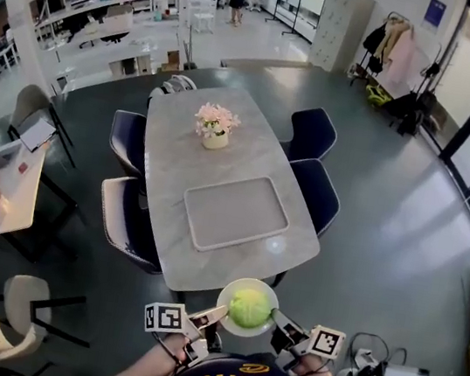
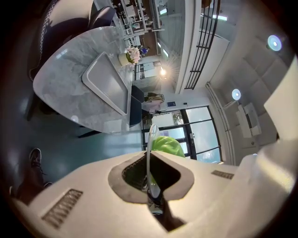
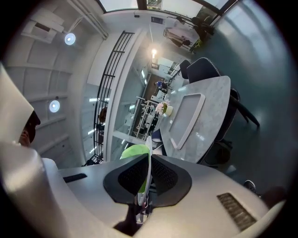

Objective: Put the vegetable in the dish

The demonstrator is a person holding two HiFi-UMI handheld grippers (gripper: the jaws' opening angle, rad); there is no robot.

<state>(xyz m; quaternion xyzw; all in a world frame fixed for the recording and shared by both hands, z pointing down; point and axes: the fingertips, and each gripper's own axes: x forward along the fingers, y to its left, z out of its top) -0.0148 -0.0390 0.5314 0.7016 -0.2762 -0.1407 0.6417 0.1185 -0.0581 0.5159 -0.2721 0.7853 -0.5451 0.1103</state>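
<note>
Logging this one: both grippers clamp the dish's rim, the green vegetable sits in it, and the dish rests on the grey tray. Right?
No, not on the tray. The head view shows the dish held at the table's near end, apart from the tray. The rest stands: the left gripper and right gripper each clamp its rim, and the vegetable sits in it.
</note>
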